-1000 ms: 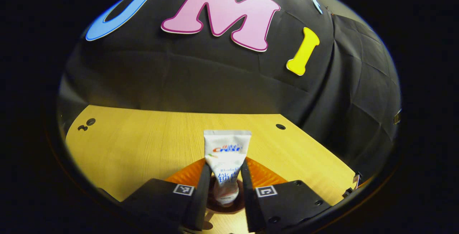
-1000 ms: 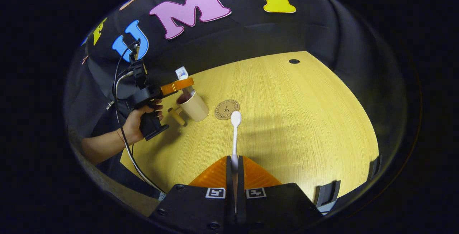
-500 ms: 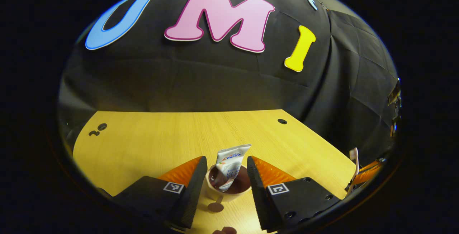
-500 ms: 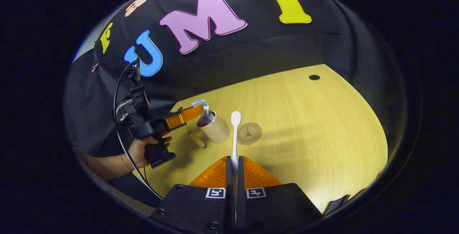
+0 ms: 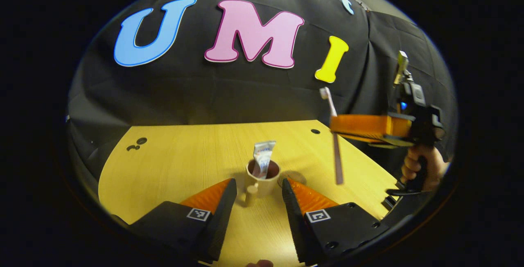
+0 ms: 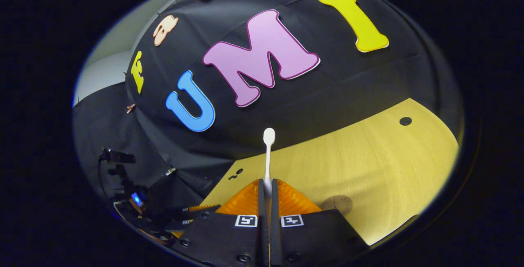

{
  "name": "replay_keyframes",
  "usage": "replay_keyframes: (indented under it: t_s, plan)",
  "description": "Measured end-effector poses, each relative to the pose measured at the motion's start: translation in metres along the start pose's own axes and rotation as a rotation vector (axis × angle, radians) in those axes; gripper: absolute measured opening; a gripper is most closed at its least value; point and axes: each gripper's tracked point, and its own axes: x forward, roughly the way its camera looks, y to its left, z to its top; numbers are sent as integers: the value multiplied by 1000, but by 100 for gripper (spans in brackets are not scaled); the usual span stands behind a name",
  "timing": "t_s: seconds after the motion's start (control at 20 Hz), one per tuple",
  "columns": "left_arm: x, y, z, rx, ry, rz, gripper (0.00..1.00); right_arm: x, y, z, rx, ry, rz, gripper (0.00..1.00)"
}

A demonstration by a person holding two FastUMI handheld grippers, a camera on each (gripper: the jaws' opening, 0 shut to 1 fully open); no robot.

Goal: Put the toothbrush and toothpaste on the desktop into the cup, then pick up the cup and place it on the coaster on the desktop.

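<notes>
Right gripper (image 5: 336, 130) clamps the toothbrush (image 5: 333, 136) mid-handle, long axis near vertical, head up, held in the air. Cup (image 5: 262, 177) stands on the desk (image 5: 184, 164), below and to the left of the brush's lower end in the left gripper view; toothpaste (image 5: 262, 159) already upright inside. Coaster (image 5: 293, 175) lies just beside the cup. Left gripper (image 5: 256, 201) spread wide, empty, facing the cup. Judgement: right gripper does the insertion; brush must shift over the rim, then descend.
</notes>
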Motion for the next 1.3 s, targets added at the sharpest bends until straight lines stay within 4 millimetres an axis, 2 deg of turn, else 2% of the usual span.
replay_keyframes:
  t_s: [0.2,0.35,0.45,0.65,0.85,1.0,1.2,1.3]
  plan:
    - [-30,6,-40,-26,78,19,70,31,0,-8,-28,-35,20,6]
    - [-50,13,-61,-43,108,36,70,55,-6,-1,0,-102,7,6]
    - [-61,22,-71,-47,122,51,70,70,-13,2,19,-149,-9,6]
    - [-82,43,-82,-64,124,96,70,90,-33,-13,77,-205,-49,6]
    - [-101,60,-93,-98,118,125,70,96,-53,-36,89,-236,-94,6]
    - [-116,76,-103,-121,123,174,70,101,-61,-56,61,-220,-101,6]
    - [-129,80,-114,-158,128,201,70,96,-61,-60,30,-217,-99,6]
    - [-130,76,-113,-169,119,198,70,92,-60,-63,17,-195,-104,8]
